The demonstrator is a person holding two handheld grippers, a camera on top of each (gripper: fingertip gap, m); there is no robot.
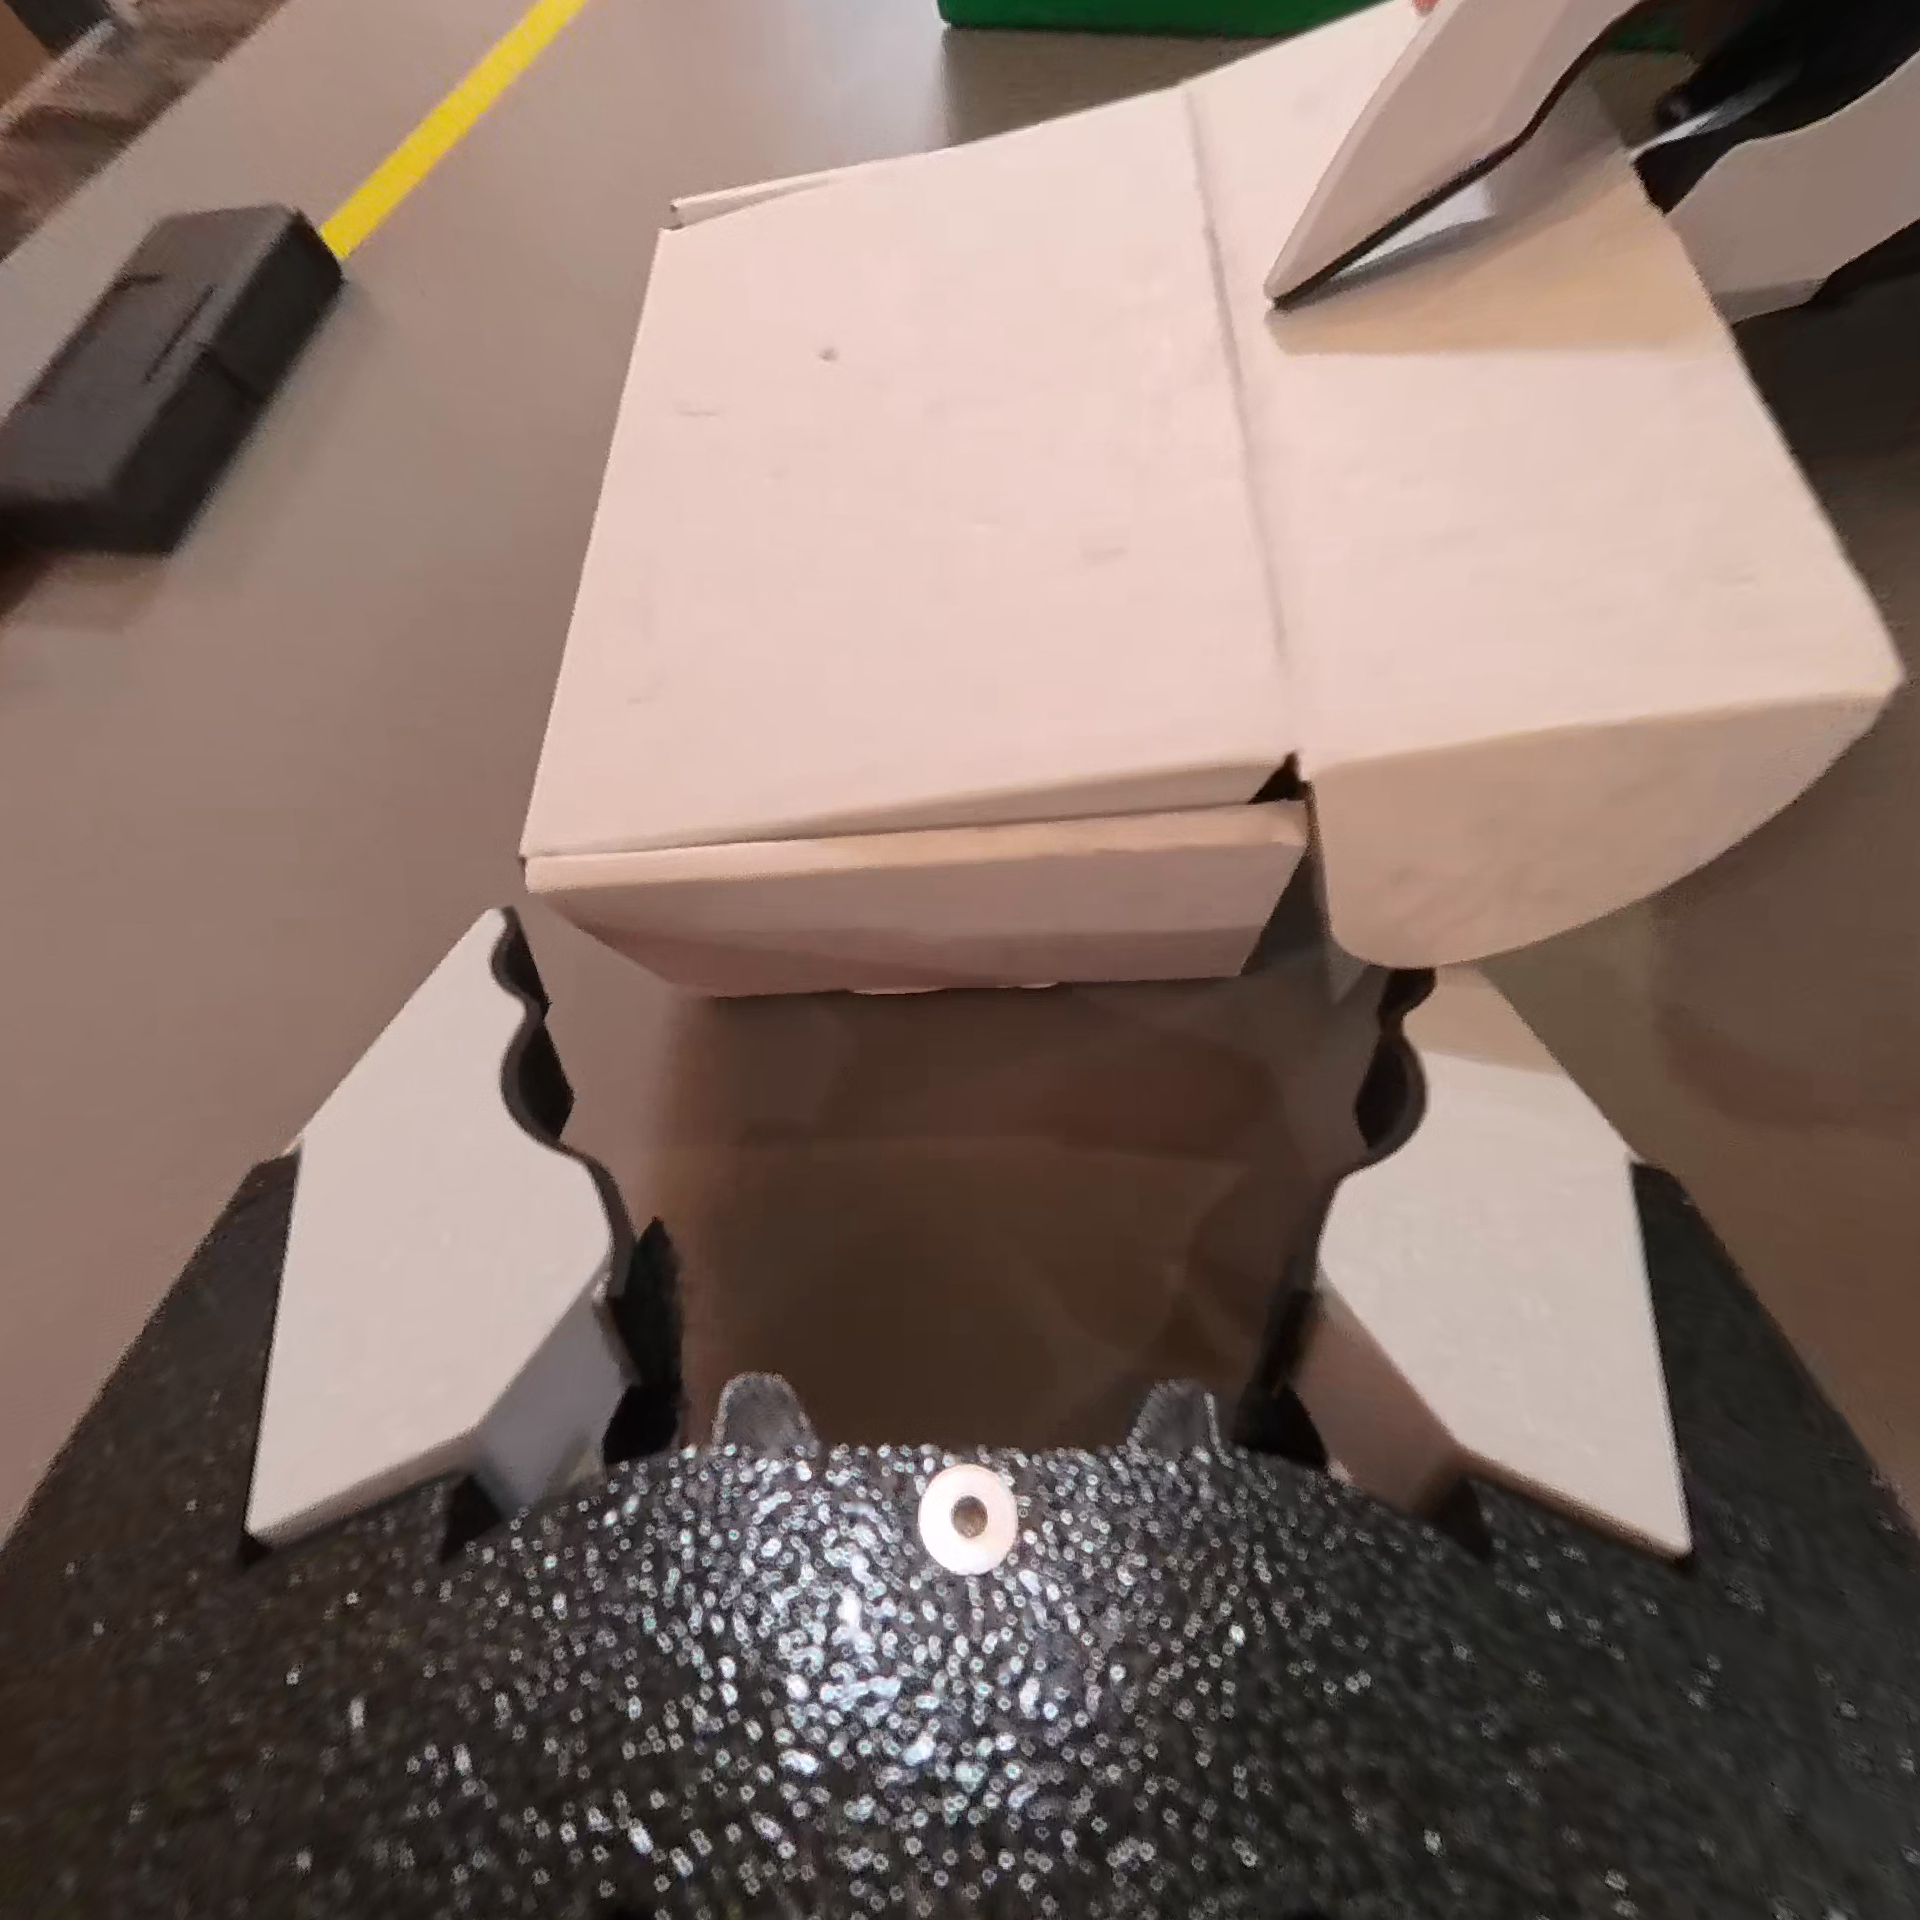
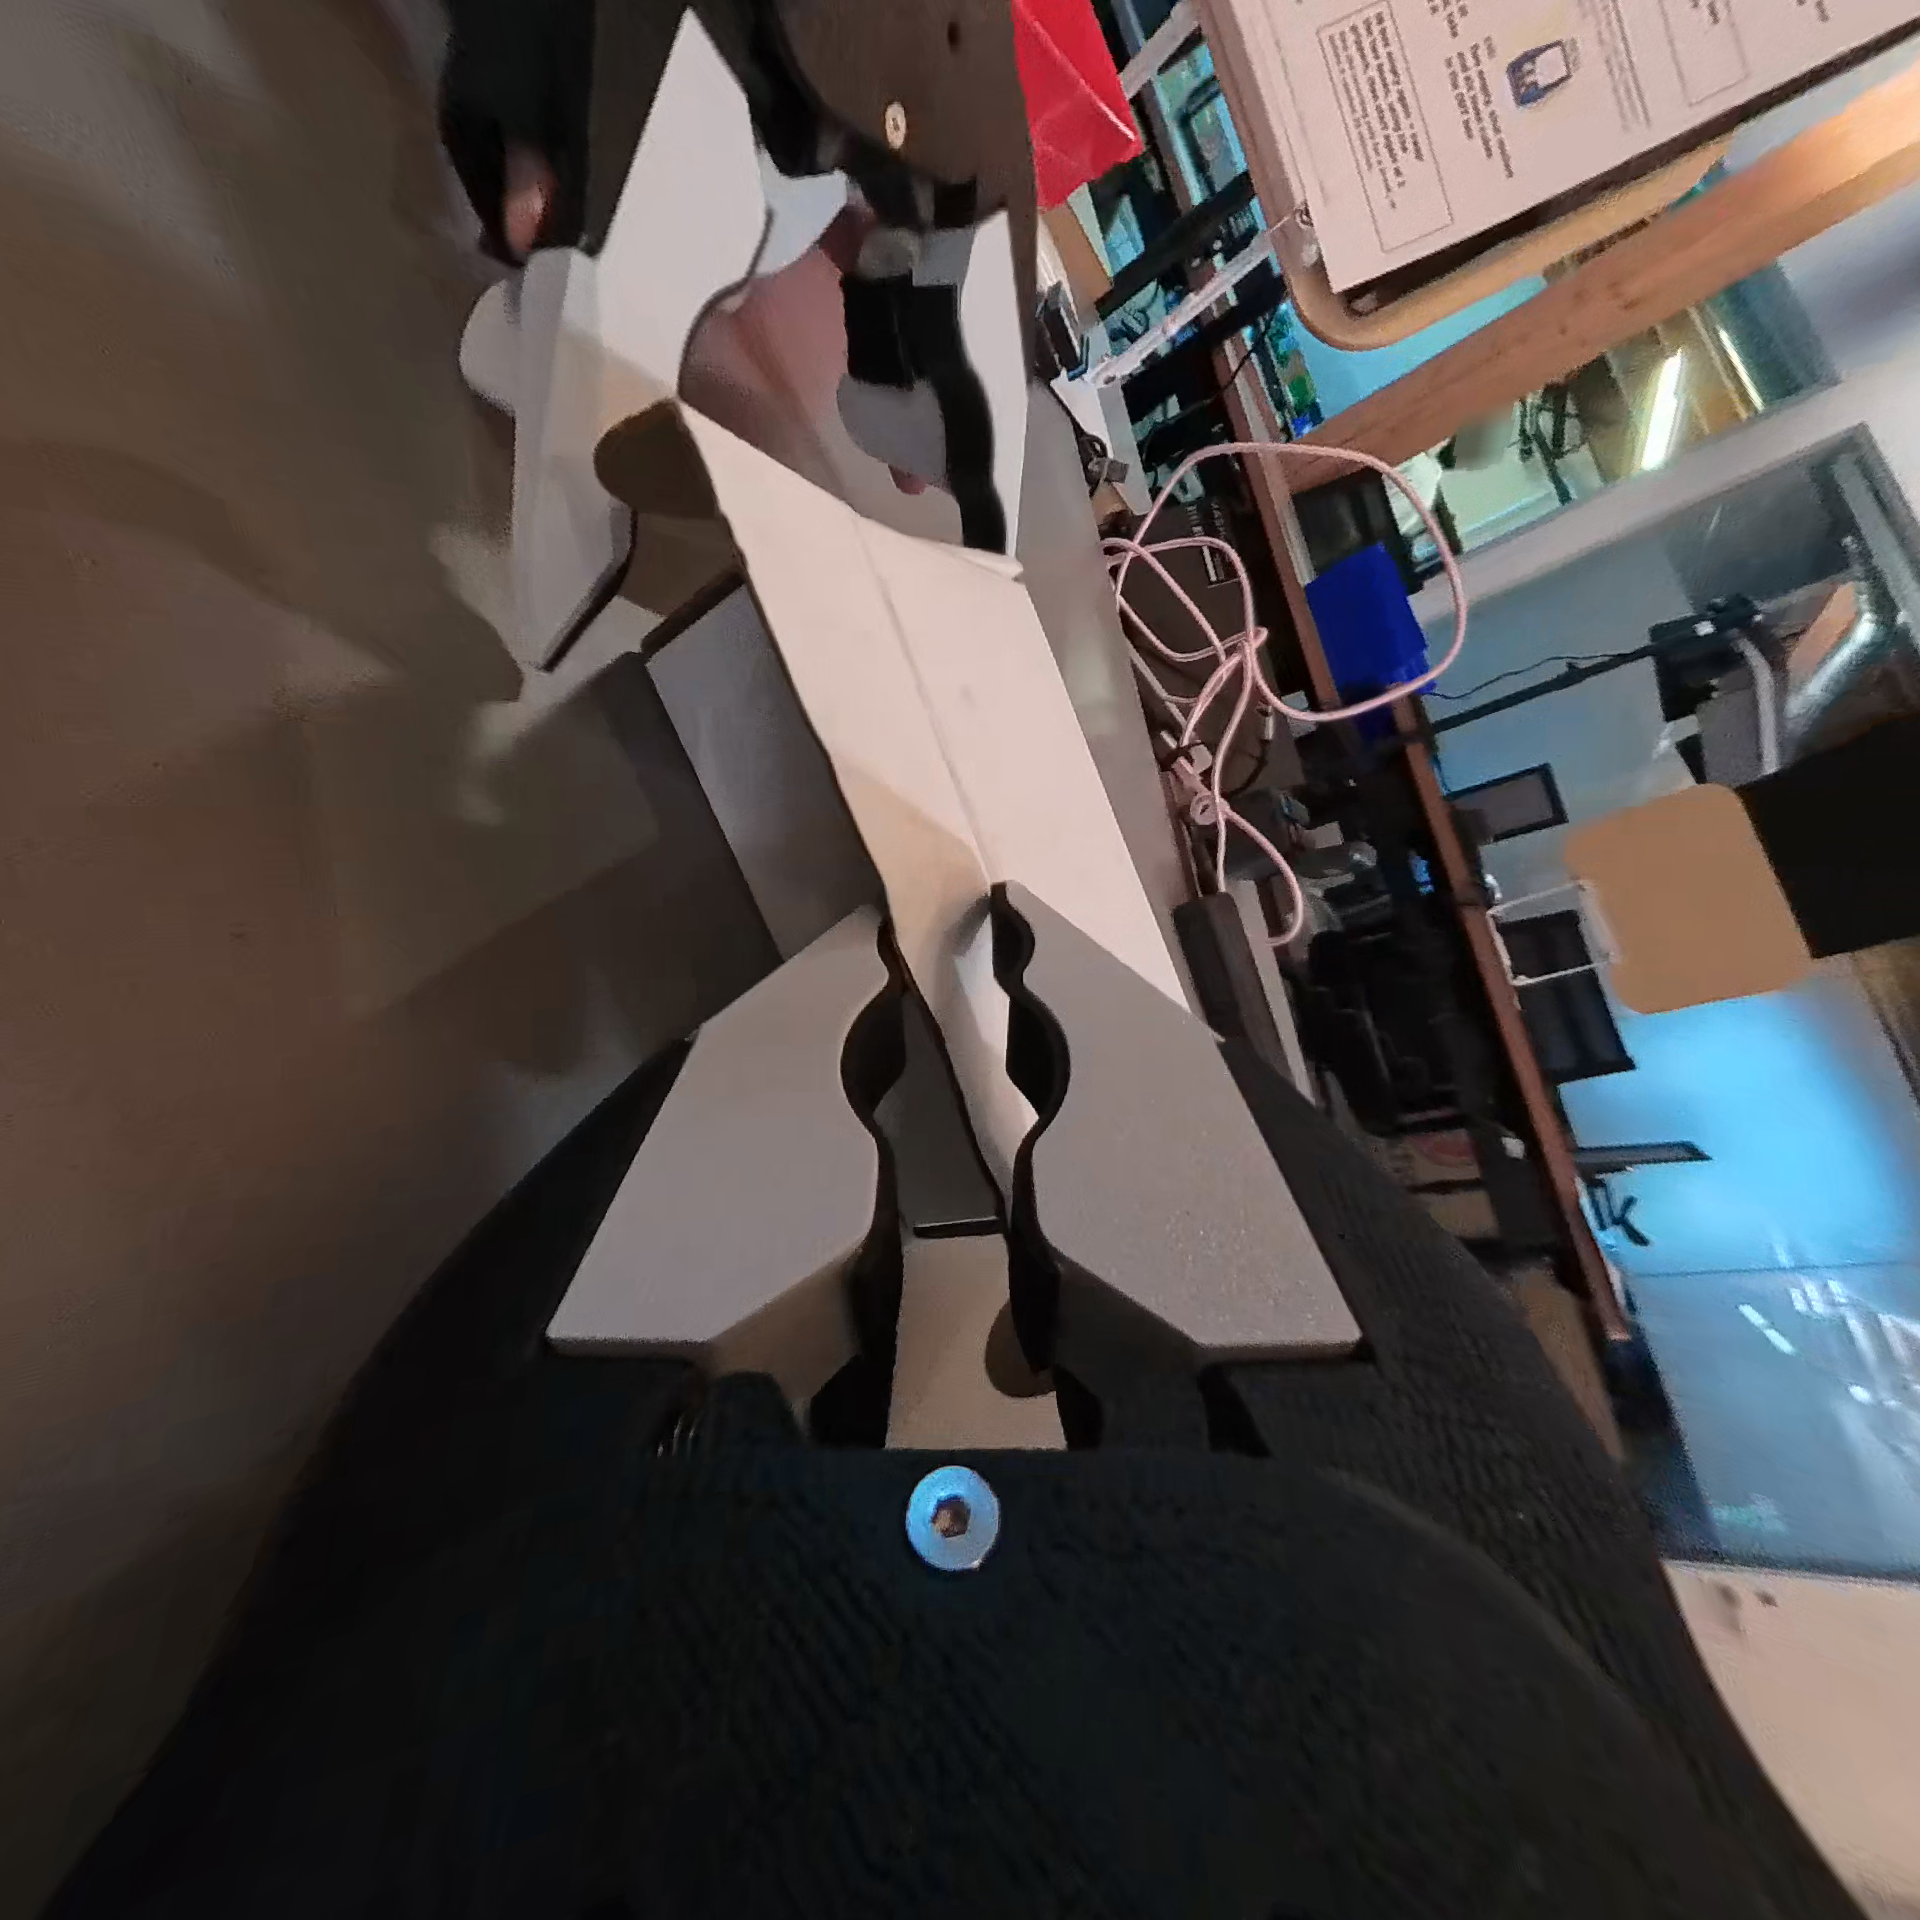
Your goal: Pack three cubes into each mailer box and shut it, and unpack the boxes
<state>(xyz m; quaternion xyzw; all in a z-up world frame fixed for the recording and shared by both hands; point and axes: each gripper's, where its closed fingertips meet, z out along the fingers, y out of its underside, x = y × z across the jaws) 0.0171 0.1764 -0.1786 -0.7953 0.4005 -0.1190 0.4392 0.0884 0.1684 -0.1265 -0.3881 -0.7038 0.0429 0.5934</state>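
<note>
Right gripper (image 2: 940, 935) pinched the box's (image 1: 935, 520) flap (image 2: 935, 790) edge between both pads; left gripper (image 1: 966, 945) gaped wide just before the box, holding nothing.

Matt pale cardboard mailer box (image 1: 935, 540) on a smooth, seemingly laminate grey table (image 1: 260, 831).

The mailer box (image 1: 935, 499) is plain pale cardboard, off-white with a pinkish-beige cast, and the table (image 1: 260, 779) is matte grey-brown crossed by a bright yellow stripe (image 1: 447, 114). A small black box (image 1: 156, 374) lies on it, with a green patch (image 1: 1122, 16) at the far edge. The left gripper (image 1: 961, 977) has light grey fingers (image 1: 416, 1195) with black wavy pads and a black, silver-speckled body; beyond the right gripper (image 2: 940, 925) show a red sheet (image 2: 1070, 94), a blue bin (image 2: 1361, 623) and a pinkish-white cable (image 2: 1247, 665).
</note>
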